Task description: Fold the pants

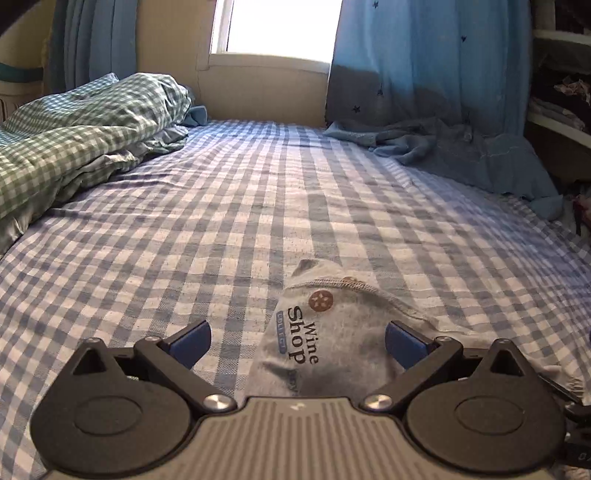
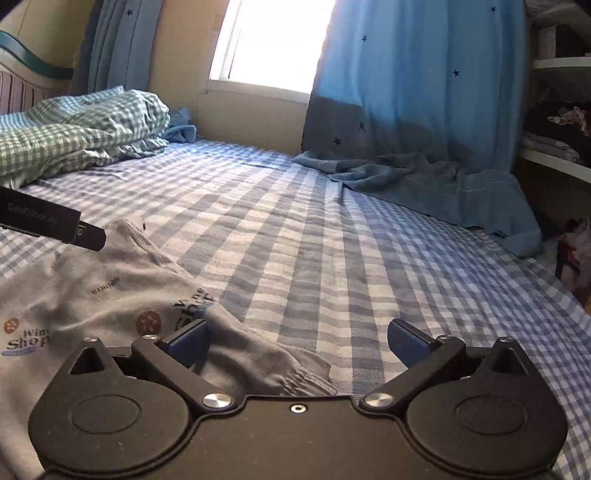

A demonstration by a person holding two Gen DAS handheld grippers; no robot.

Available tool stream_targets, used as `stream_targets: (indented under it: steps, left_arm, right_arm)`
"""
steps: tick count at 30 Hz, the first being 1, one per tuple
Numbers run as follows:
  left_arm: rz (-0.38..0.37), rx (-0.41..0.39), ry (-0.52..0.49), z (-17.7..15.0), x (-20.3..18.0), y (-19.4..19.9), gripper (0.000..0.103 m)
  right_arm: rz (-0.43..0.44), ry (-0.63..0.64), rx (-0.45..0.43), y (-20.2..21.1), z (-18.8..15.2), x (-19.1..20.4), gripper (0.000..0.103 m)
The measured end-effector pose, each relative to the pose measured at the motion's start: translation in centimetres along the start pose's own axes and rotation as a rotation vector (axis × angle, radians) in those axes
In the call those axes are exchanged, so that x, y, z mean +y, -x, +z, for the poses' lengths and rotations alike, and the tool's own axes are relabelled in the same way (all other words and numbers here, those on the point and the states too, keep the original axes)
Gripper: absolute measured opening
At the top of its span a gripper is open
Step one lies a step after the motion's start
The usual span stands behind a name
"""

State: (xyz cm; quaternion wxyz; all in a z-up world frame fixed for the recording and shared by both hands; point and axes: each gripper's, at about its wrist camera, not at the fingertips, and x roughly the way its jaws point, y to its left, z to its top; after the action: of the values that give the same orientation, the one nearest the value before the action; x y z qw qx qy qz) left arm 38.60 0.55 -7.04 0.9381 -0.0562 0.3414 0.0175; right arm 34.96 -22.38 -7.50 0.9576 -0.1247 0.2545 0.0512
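The left gripper (image 1: 297, 345) hangs with jaws spread wide, gripping nothing, over the grey printed cotton pants (image 1: 343, 332), which lie crumpled on the blue-and-white checked bedsheet (image 1: 221, 221) at 6 o'clock. The right gripper (image 2: 298, 343) is equally wide and empty, the pants (image 2: 110, 295) at its 9 o'clock. A green checked duvet (image 1: 85, 129) is heaped at 10 o'clock, a blue star-print curtain (image 1: 424, 74) at 1 o'clock beside the bright window (image 1: 280, 26).

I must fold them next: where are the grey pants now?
The grey pants lie on the checked bed sheet, low and left in the right wrist view, under both open grippers, far from the blue curtain.
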Motion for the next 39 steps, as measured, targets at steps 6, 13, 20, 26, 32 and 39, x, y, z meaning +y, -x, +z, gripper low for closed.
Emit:
stream_targets:
  steps: [6, 13, 20, 26, 32, 39]
  left_arm:
    - [0.008, 0.051, 0.066, -0.7, 1.6, -2.4, 0.102]
    - [-0.003, -0.029, 0.026, -1.9, 2.7, 3.9, 0.102]
    - [0.008, 0.068, 0.076, -7.1, 5.5, 7.3, 0.102]
    - [0.017, 0.038, 0.032, -9.2, 6.0, 8.9, 0.102]
    - [0.009, 0.013, 0.046, -10.0, 6.2, 9.3, 0.102]
    - [0.011, 0.008, 0.043, -10.2, 6.2, 9.4, 0.102]
  right_arm:
    - [0.080, -0.116, 0.029, -1.0, -2.2, -2.8, 0.102]
    - [0.073, -0.162, -0.054, 4.7, -2.5, -2.8, 0.102]
    - [0.082, -0.109, 0.044, 8.1, -5.6, -0.1, 0.102]
    - [0.071, -0.209, 0.104, 8.6, -6.7, -0.2, 0.102]
    - [0.055, -0.224, 0.102, 9.1, -7.4, 0.0, 0.102]
    - [0.080, -0.268, 0.126, 8.5, -7.6, -0.5, 0.102]
